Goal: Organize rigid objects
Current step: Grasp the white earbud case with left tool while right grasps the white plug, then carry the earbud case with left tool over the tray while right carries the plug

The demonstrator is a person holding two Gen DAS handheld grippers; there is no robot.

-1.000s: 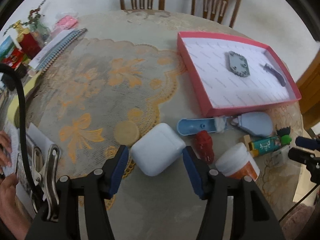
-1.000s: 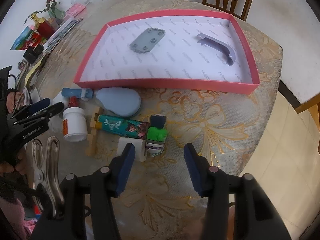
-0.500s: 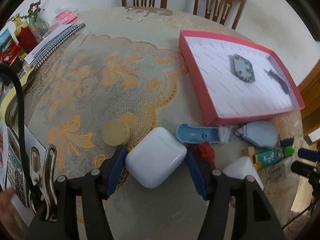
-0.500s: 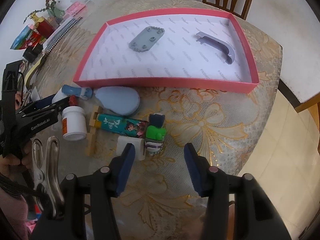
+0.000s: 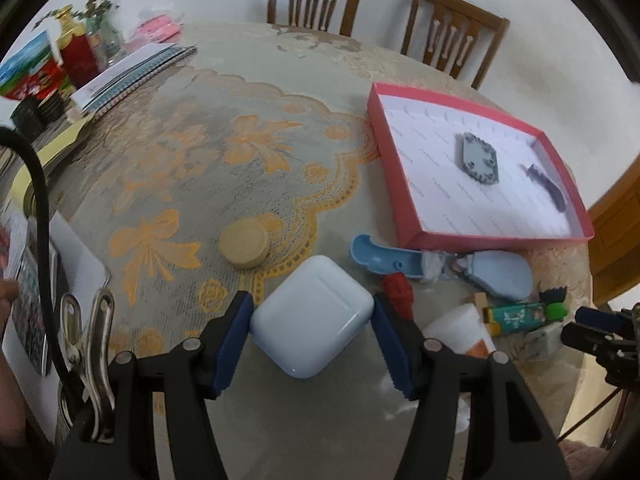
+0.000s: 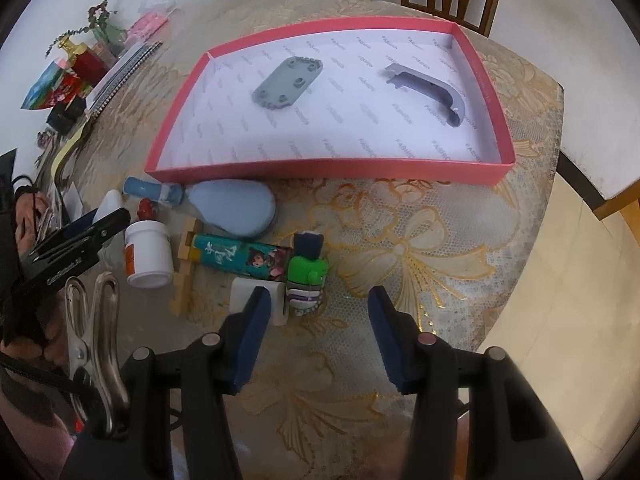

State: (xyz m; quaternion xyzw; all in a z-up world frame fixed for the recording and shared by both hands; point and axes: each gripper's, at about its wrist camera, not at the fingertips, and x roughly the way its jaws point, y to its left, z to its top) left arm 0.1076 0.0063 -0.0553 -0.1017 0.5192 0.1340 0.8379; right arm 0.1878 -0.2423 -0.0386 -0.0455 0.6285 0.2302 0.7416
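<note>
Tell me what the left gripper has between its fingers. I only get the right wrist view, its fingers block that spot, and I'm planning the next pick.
Observer: The left gripper has a white rounded case between its pads, and both pads touch it.
Operator: Gripped flat on its sides?
Observer: No. The case sits turned like a diamond, so the pads meet two opposite corners.
Operator: Anything past it that I'm missing?
Observer: A round wooden disc lies on the tablecloth, beyond the case to the left and apart from it.
</note>
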